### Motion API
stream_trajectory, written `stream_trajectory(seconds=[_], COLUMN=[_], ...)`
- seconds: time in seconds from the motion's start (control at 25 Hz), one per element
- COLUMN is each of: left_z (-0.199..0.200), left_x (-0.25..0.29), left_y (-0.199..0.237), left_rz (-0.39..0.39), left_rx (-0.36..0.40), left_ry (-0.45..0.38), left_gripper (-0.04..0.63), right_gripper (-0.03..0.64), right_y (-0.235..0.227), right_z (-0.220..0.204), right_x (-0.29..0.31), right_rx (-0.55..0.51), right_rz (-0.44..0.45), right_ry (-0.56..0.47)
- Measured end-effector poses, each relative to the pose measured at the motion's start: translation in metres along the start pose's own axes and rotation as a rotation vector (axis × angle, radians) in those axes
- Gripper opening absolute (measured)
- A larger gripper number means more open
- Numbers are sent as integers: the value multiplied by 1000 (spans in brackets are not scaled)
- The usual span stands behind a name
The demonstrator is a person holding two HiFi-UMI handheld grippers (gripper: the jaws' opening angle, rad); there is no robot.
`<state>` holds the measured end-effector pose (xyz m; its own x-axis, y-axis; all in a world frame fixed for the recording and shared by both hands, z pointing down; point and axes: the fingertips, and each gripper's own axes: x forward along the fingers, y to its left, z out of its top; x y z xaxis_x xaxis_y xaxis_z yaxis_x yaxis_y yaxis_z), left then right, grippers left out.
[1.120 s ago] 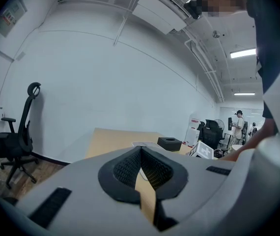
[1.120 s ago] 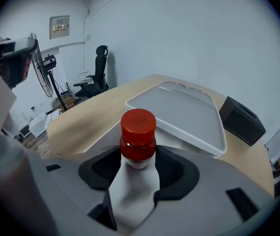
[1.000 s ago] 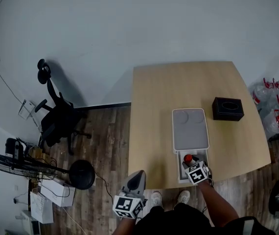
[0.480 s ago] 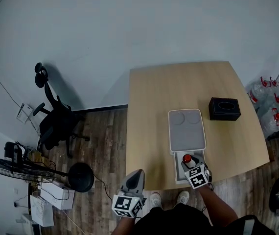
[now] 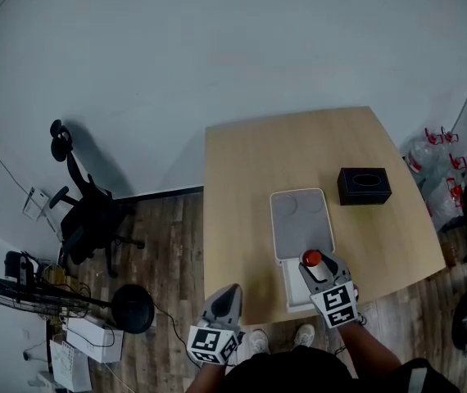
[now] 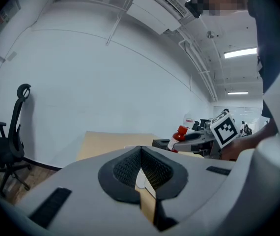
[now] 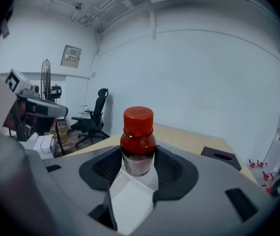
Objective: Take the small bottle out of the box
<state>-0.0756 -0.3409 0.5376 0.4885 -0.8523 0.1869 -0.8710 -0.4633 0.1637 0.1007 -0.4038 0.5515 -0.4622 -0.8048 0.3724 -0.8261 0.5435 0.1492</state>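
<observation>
At the far left an office chair stands on the wood floor near the wall, with a fan nearer the person. The left gripper hangs off the near edge of the surface, over the floor, and its fingers are closed tip to tip with nothing between them. On the light wooden surface lies a long white box, its grey lid covering the far part and its near end open. The right gripper is over that open end, and its fingers are clamped on the small bottle, one pad on each side of its body. The bottle stands straight between the pads, dark brown with a red cap and a pale label. In the left gripper view it shows in the air, clear of the surface, so it is out of the box. Right of the box and apart from it sits a black case with a slot in its top. At the far right edge, clear jugs with red handles stand on the floor.
</observation>
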Motion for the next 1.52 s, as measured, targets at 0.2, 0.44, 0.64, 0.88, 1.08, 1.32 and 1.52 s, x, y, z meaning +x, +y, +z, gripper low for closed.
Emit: stream_trajectory(seconds=[0.2, 0.44, 0.64, 0.88, 1.08, 1.32, 1.52], left_z=[3, 10, 14, 15, 15, 13, 11], left_x=[5, 9, 11, 11, 10, 11, 12], left_y=[-8, -17, -20, -24, -22, -20, -18], left_rz=[-18, -33, -46, -54, -53, -53, -53], left_rx=[28, 70, 76, 84, 85, 80, 75], left_ry=[2, -10, -24, -22, -22, -16, -9], left_gripper=[12, 12, 12, 12, 12, 12, 12], right_gripper=[219, 219, 219, 216, 216, 218, 218], right_y=[-9, -12, -16, -19, -23, -27, -30], right_z=[55, 99, 116, 110, 105, 104, 100], right_x=[-27, -53, -68, -70, -70, -69, -67], right_rx=[10, 1, -17, -24, -21, -17, -8], right_rz=[-27, -47, -65, -74, -101, -113, -127], right_ry=[-149, -283, -350, -302, -291, -300, -277])
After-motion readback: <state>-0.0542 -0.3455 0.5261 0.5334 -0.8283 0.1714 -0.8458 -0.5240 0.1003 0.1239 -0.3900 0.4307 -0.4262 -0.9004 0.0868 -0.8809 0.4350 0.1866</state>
